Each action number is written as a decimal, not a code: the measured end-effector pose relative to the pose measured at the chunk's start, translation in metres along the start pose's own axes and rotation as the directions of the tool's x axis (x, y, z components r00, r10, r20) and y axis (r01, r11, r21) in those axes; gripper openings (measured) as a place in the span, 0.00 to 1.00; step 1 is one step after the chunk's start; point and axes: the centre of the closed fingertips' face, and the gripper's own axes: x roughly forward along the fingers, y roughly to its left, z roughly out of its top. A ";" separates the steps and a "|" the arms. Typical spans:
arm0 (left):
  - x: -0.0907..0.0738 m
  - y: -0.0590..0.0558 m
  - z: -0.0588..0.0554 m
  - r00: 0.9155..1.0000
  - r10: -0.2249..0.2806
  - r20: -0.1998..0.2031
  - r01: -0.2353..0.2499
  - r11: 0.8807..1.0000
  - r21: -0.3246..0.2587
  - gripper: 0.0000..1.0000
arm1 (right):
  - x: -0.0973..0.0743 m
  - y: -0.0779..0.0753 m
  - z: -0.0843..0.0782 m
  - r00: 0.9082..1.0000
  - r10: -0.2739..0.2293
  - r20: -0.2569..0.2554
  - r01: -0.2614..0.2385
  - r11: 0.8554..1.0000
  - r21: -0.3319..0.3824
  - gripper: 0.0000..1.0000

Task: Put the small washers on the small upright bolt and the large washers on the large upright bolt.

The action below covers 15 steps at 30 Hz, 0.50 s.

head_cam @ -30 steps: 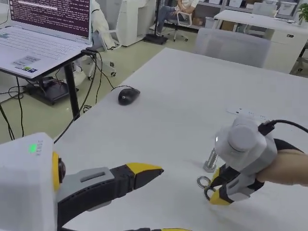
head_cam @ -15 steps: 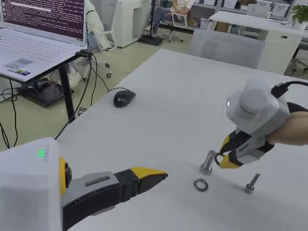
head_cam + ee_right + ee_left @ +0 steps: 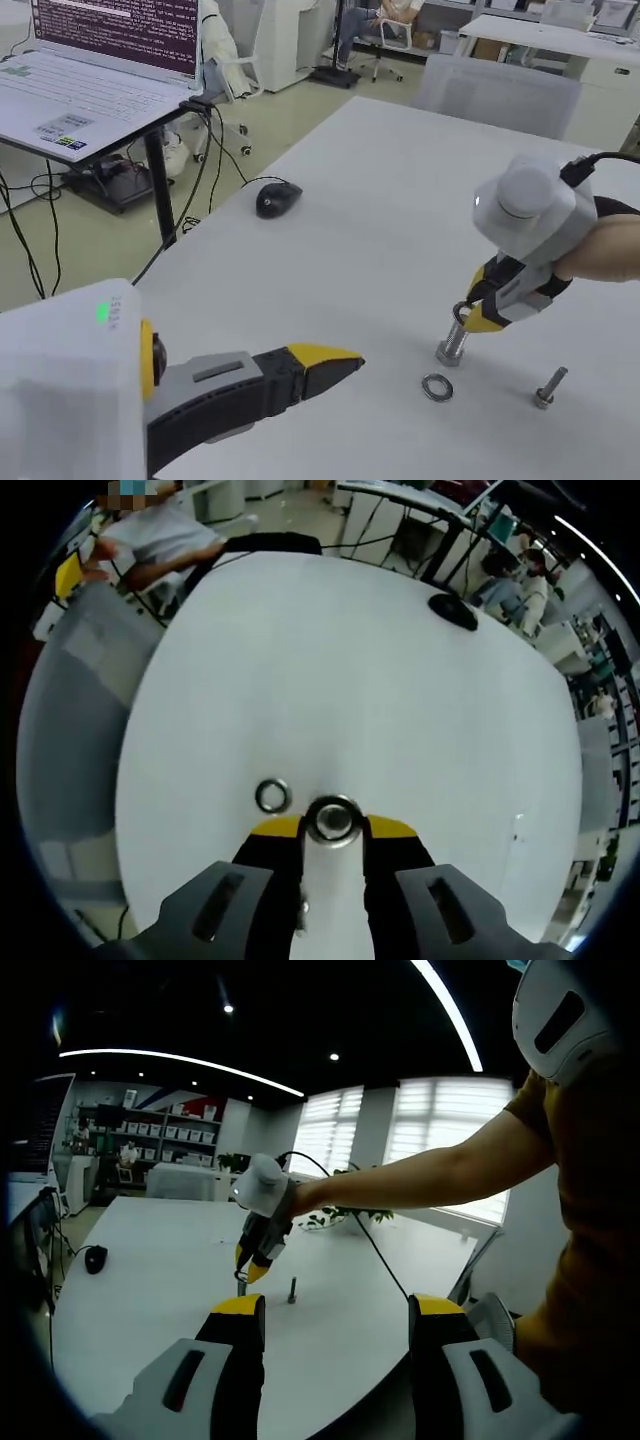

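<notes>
The right claw (image 3: 472, 318) is pressed together on the held washer (image 3: 461, 316), pinching the ring by its rim between the two yellow tips. In the head view, the held washer sits at the top end of the large upright bolt (image 3: 452, 346), directly below the claw tips; whether the ring is already over the shaft cannot be told. In the right gripper view, the held washer (image 3: 333, 820) lies flat between the tips and covers the bolt beneath it. The loose washer (image 3: 436, 386) lies flat on the counter (image 3: 380, 200), just beside the base of the large upright bolt and apart from both claws. The small bolt (image 3: 549, 388) stands on its head to the right of the loose washer, untouched. The left claw (image 3: 337, 1305) is spread wide and holds nothing, well apart from the bolts, low over the near side of the counter. A mouse (image 3: 278, 198) rests near the counter's far left edge.
</notes>
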 end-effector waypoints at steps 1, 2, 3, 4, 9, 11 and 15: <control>0.000 0.000 -0.001 1.000 0.001 -0.001 -0.001 1.000 -0.004 0.57 | 0.002 0.000 0.000 1.000 0.001 -0.002 -0.001 1.000 -0.001 0.22; 0.000 0.000 -0.001 1.000 0.002 -0.001 -0.002 1.000 -0.005 0.57 | 0.003 -0.001 -0.001 1.000 0.002 -0.004 -0.002 1.000 -0.001 0.22; 0.000 0.001 -0.001 1.000 0.004 -0.004 -0.004 1.000 -0.007 0.57 | 0.004 -0.001 -0.001 1.000 0.004 -0.005 -0.004 1.000 -0.001 0.22; 0.001 0.001 -0.002 1.000 0.006 -0.006 -0.006 1.000 -0.009 0.57 | 0.006 -0.001 -0.001 1.000 0.006 -0.008 -0.006 1.000 -0.001 0.22; 0.002 0.001 -0.002 1.000 0.003 -0.005 -0.003 1.000 -0.010 0.57 | 0.011 -0.002 -0.005 1.000 0.011 -0.026 -0.011 1.000 -0.010 0.22; 0.004 0.001 -0.002 1.000 0.003 -0.006 -0.003 1.000 -0.011 0.57 | 0.015 -0.002 -0.005 1.000 0.015 -0.027 -0.015 1.000 -0.008 0.22; 0.005 0.003 -0.004 1.000 0.006 -0.014 -0.006 1.000 -0.013 0.57 | 0.023 -0.001 -0.007 0.999 0.022 -0.032 -0.023 1.000 -0.007 0.22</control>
